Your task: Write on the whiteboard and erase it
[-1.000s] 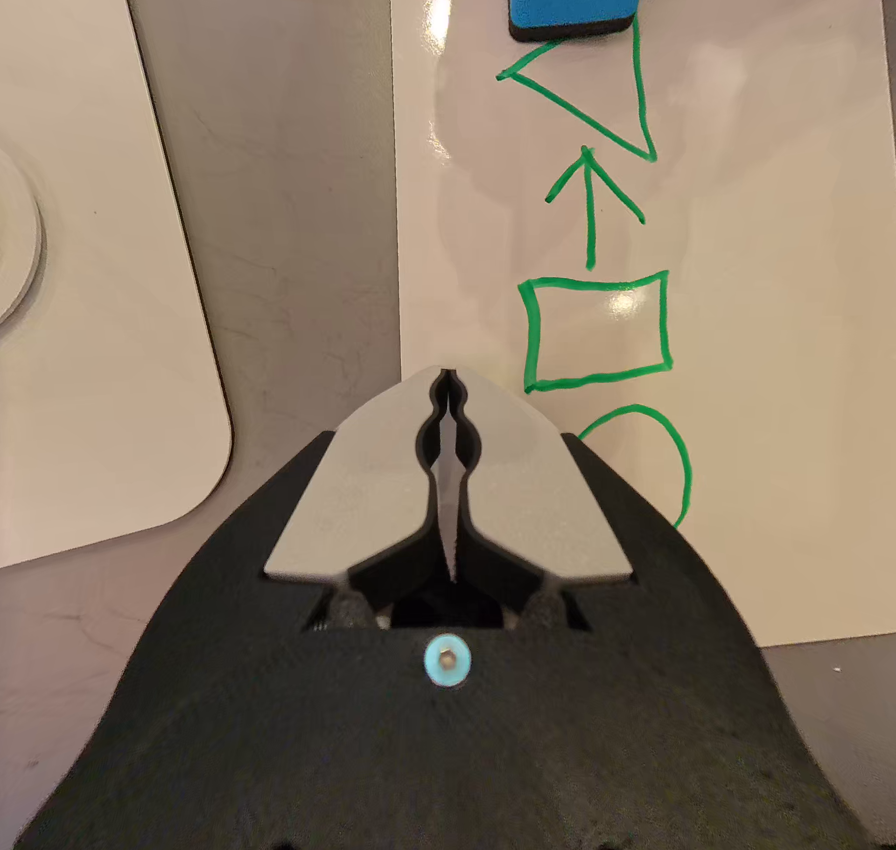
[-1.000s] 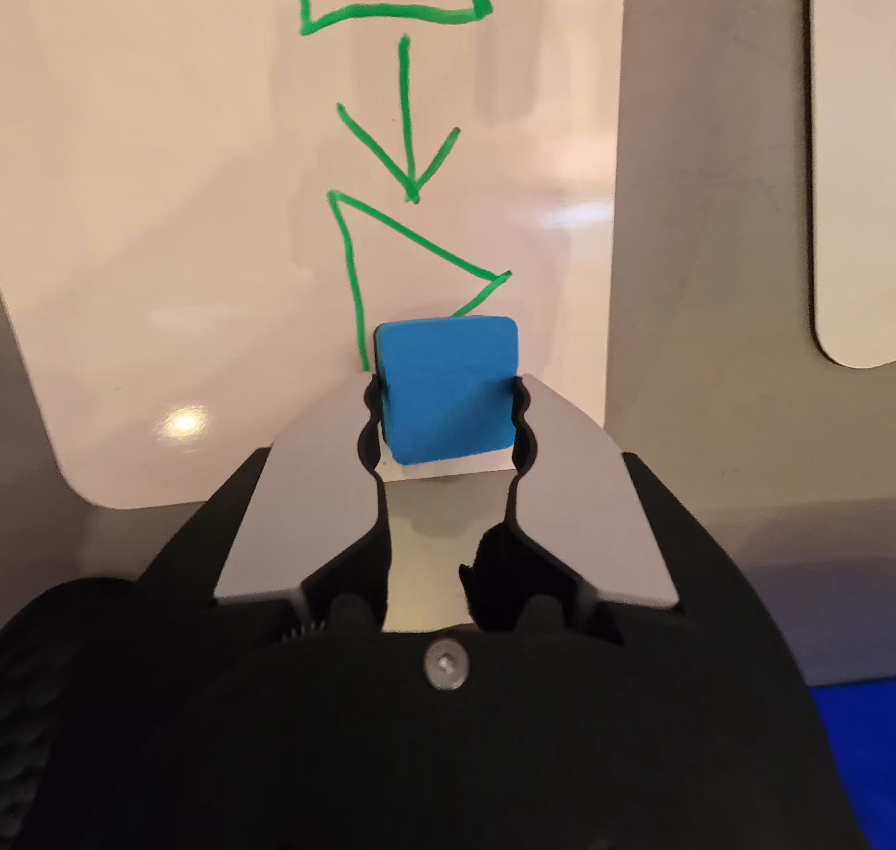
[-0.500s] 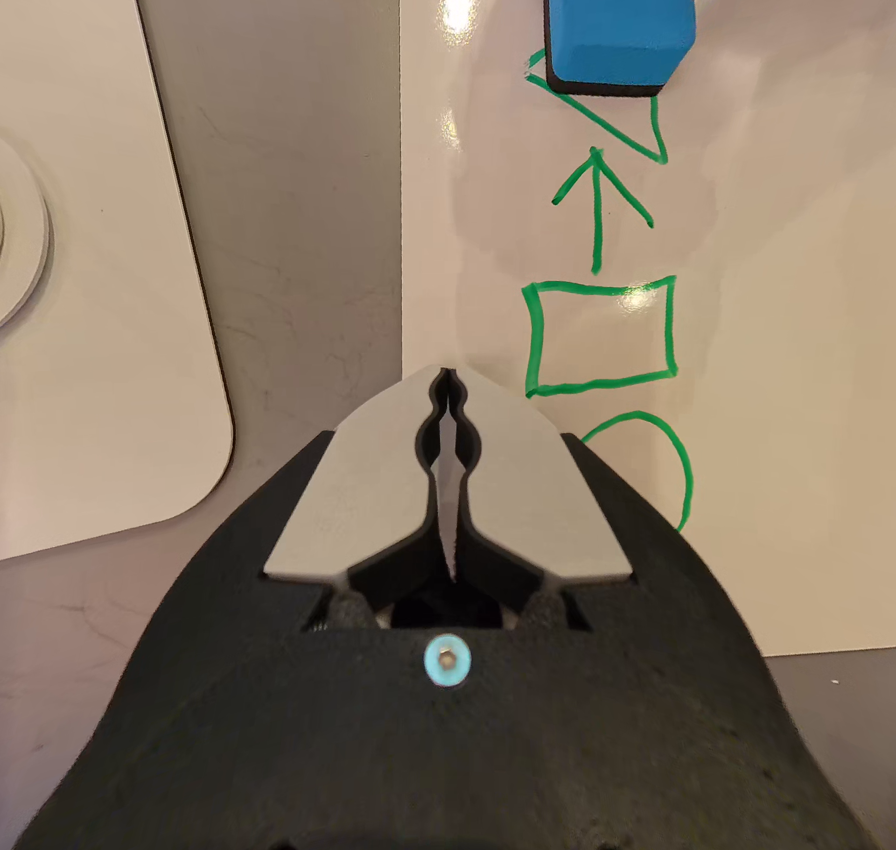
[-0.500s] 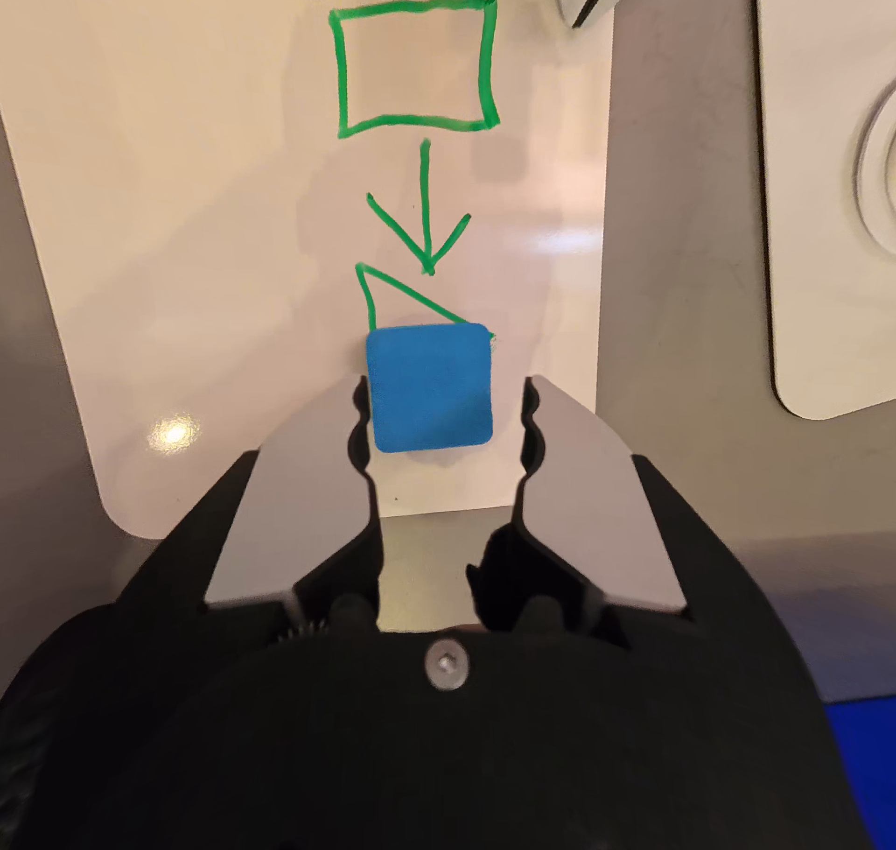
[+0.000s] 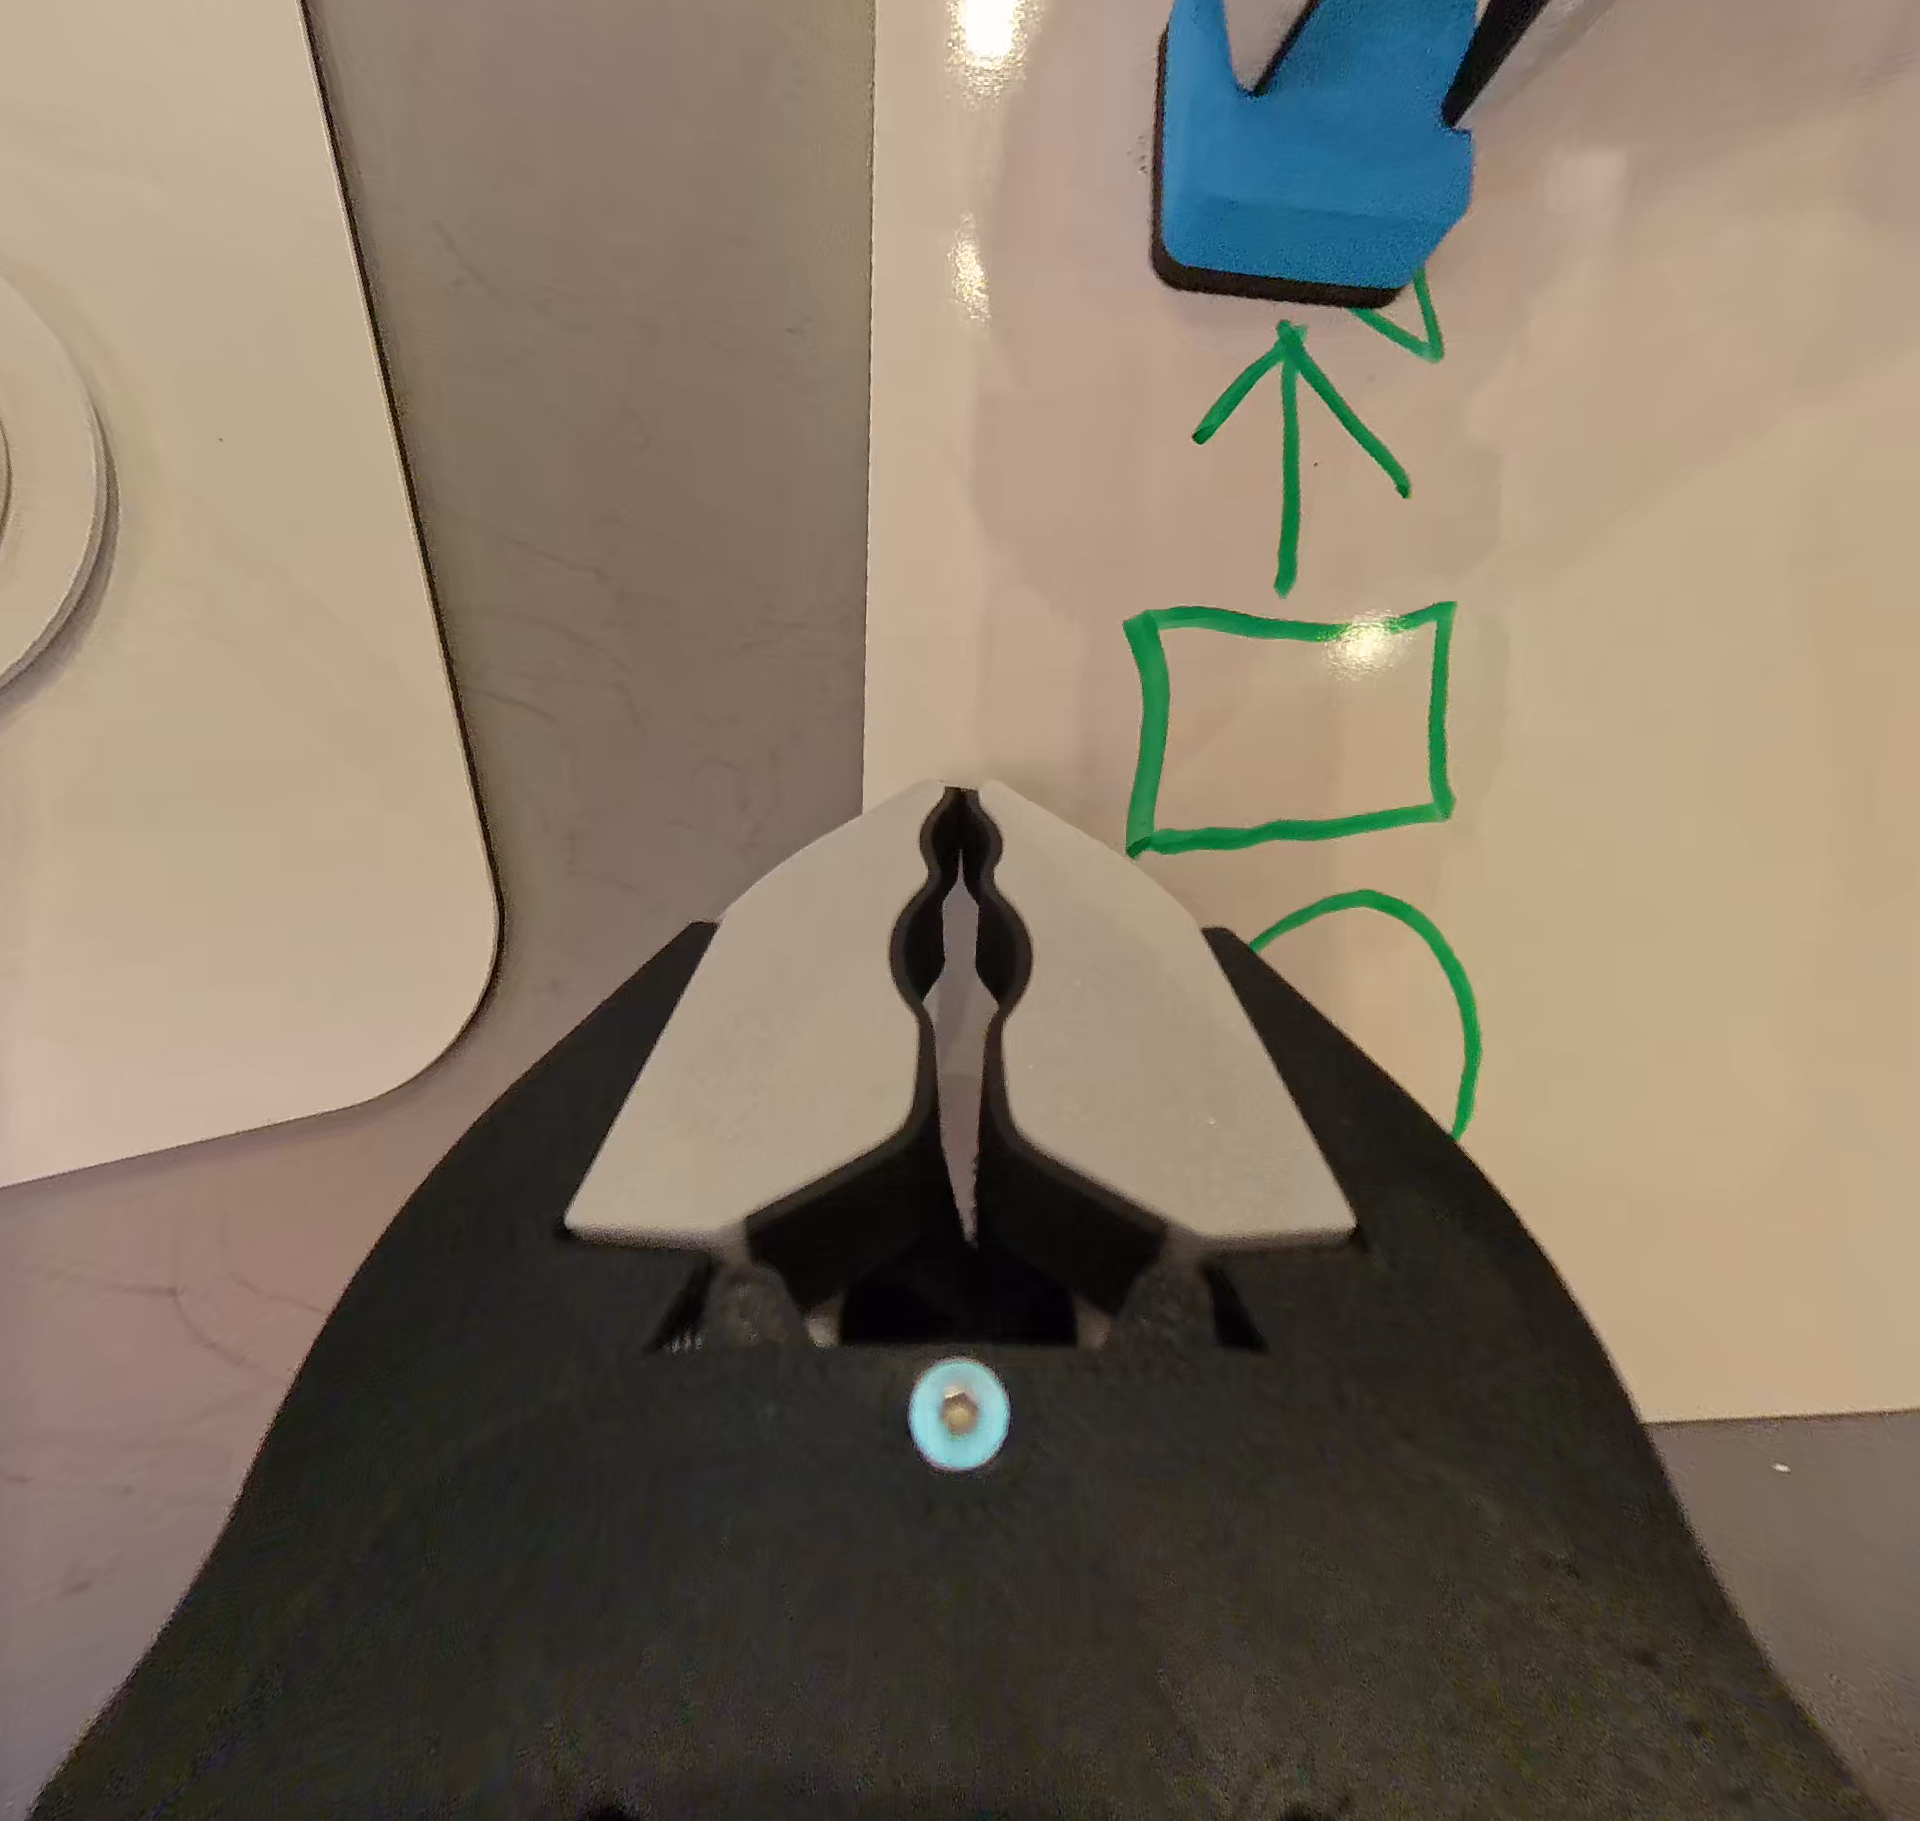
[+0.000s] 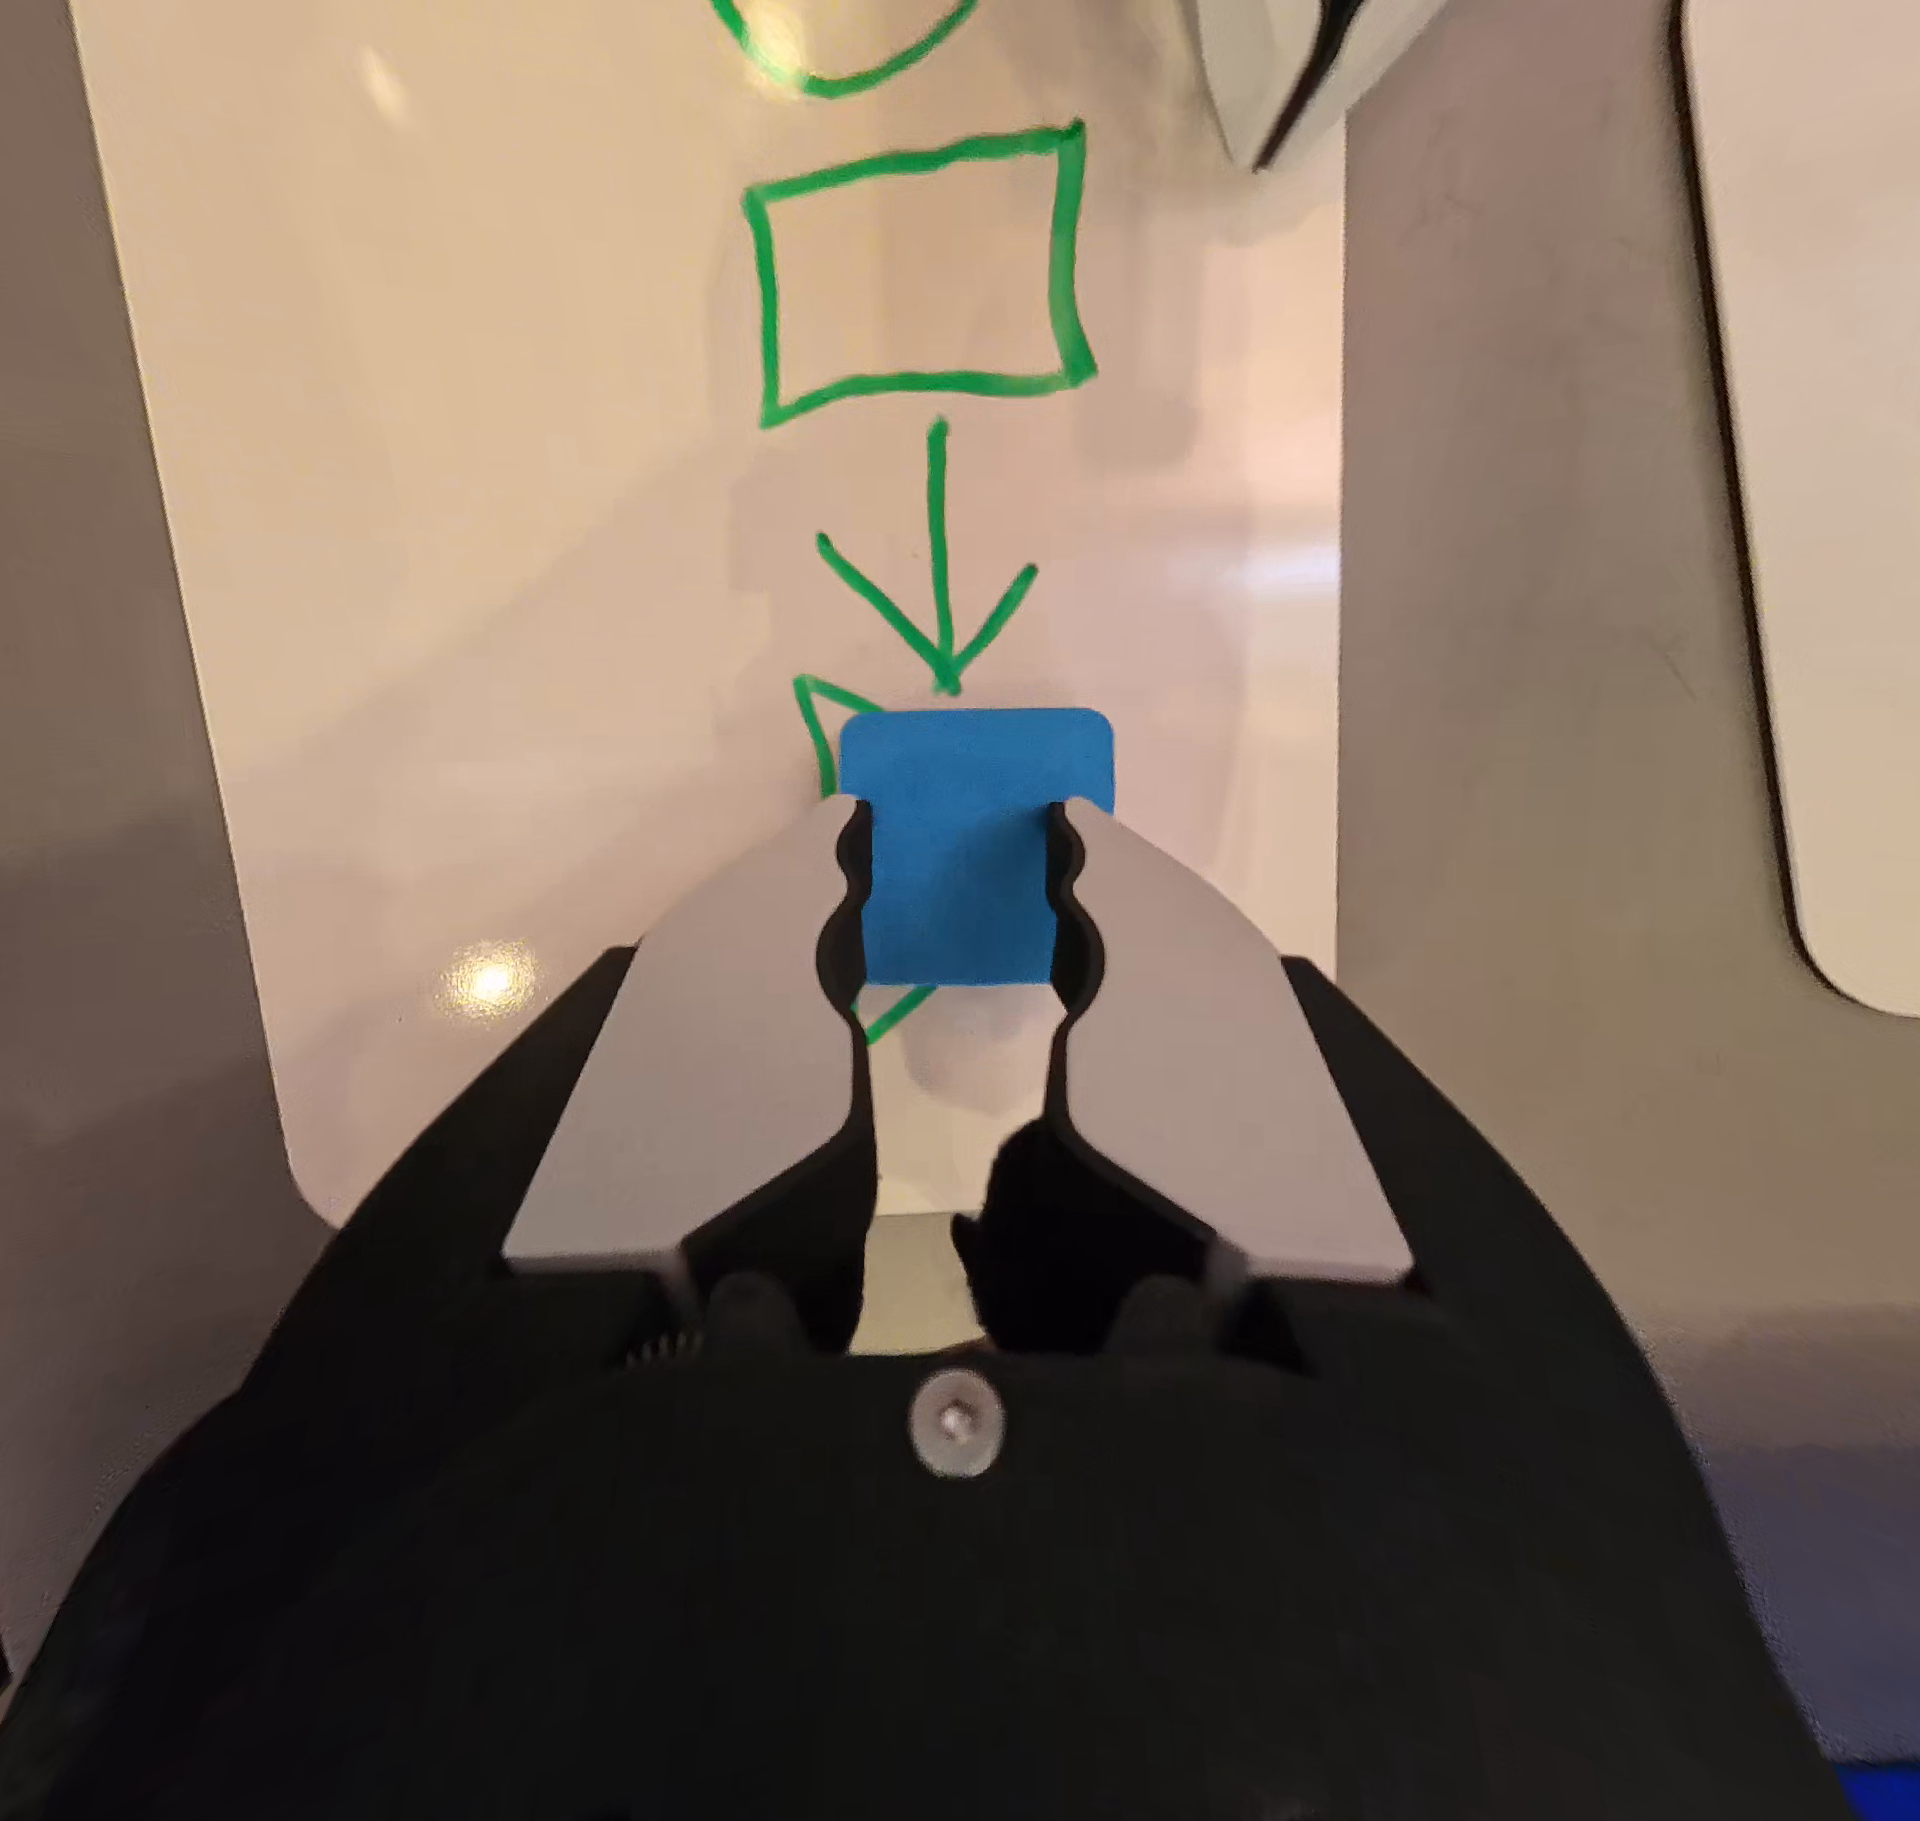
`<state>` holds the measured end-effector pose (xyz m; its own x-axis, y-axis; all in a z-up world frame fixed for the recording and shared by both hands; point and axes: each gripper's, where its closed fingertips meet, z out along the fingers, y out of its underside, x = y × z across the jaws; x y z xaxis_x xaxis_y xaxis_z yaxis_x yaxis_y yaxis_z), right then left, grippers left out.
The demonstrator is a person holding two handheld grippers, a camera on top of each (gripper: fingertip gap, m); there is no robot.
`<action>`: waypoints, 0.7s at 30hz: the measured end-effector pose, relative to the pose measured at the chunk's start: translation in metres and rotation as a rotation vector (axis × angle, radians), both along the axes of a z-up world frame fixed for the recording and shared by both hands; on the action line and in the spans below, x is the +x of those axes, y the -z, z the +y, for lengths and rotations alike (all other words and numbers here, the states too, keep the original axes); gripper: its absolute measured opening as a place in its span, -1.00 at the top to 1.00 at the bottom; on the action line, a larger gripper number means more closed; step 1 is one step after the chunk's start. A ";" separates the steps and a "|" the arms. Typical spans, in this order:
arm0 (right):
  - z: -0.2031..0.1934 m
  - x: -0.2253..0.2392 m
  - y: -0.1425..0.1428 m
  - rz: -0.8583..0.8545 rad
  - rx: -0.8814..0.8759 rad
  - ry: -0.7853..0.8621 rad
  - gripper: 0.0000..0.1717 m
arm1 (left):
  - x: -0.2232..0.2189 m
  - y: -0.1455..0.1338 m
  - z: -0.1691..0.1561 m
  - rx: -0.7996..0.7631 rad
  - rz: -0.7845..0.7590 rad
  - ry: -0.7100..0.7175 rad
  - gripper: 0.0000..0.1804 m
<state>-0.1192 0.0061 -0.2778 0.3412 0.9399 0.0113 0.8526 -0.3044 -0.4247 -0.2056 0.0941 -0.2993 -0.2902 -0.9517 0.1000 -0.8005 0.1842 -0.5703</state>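
Observation:
The whiteboard point(image 5: 1662, 732) lies flat on the grey table and bears green drawings: an arrow point(image 5: 1288, 462), a rectangle point(image 5: 1143, 732), part of a circle point(image 5: 1455, 992) and a remnant of a triangle point(image 5: 1418, 332). My right gripper point(image 6: 956, 815) is shut on the blue eraser point(image 6: 977, 836), its pads pressing into both sides. The eraser sits on the board point(image 6: 468, 524) over the triangle, just below the arrow's tip point(image 6: 940, 670). It also shows in the left wrist view point(image 5: 1314, 171). My left gripper point(image 5: 958, 797) is shut and empty at the board's left edge.
A second white board with rounded corners point(image 5: 208, 628) lies left of the whiteboard across a strip of grey table point(image 5: 644, 421), and a round white disc point(image 5: 42, 483) sits on it. It also shows in the right wrist view point(image 6: 1849, 421). A blue object point(image 6: 1870, 1802) peeks in at the bottom right. Across from one pair of fingers to the other is roughly 12 cm.
My right gripper opened around the eraser, then closed on it again. The eraser slid across the triangle toward the arrow, wiping away much of the triangle. The left gripper stayed put.

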 end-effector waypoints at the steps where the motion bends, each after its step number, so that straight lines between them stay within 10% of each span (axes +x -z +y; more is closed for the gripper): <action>1: -0.003 -0.001 0.000 -0.011 0.000 -0.012 0.62 | 0.000 0.000 0.000 0.006 0.001 0.000 0.99; 14: -0.005 0.012 -0.001 -0.065 -0.002 0.013 0.79 | 0.001 0.000 0.000 -0.009 0.002 -0.015 0.99; 18: -0.010 0.013 -0.006 -0.057 0.007 0.023 0.22 | 0.001 0.000 0.001 0.004 0.007 -0.014 0.99; 21: -0.017 0.012 0.000 -0.050 -0.022 0.025 0.18 | 0.001 0.000 0.000 -0.010 0.003 -0.015 0.99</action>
